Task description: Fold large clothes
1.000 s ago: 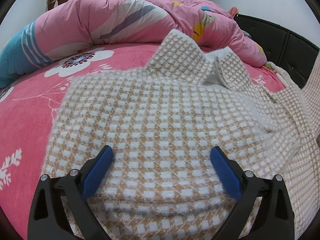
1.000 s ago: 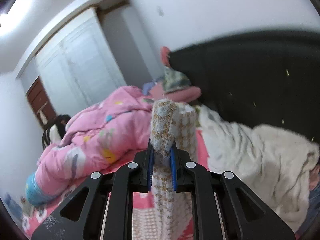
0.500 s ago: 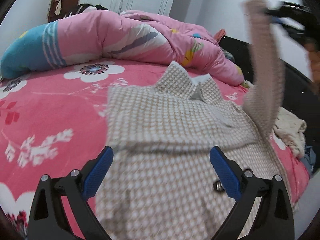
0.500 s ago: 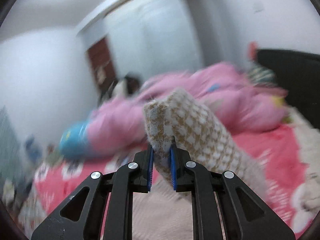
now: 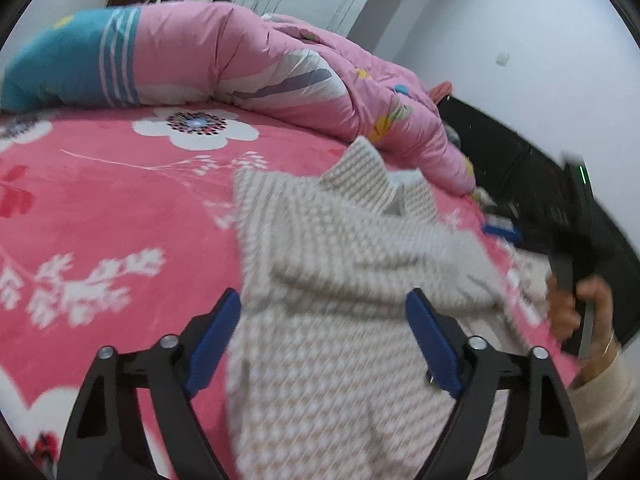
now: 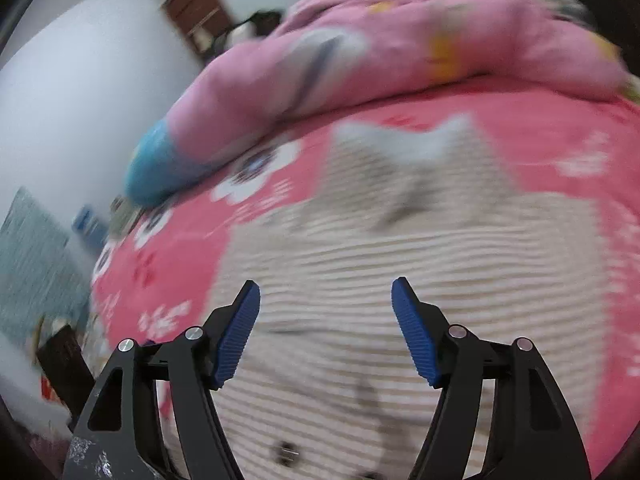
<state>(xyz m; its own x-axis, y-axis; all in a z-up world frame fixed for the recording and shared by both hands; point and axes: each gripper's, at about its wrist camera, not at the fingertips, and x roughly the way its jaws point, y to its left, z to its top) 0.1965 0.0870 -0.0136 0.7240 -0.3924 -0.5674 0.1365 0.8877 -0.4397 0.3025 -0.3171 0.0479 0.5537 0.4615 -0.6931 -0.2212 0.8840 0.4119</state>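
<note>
Beige-and-white checked fuzzy coat (image 5: 340,320): spread on pink floral bed (image 5: 100,208), collar far.
Left gripper (image 5: 322,340): fingers closing, empty, over coat's left edge.
Right gripper (image 6: 326,328): fingers opening, empty, above coat's middle.

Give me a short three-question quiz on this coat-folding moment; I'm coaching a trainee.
1. True or false: the right gripper is clamping the coat.
2. What lies behind the coat's collar on the bed? A) pink quilt B) suitcase C) laptop
3. Fill in: fabric shows between the left gripper pads, but they are not ____ it.

Key
1. False; its jaws are opening, nothing pinched.
2. A, the quilt.
3. pressing
</note>
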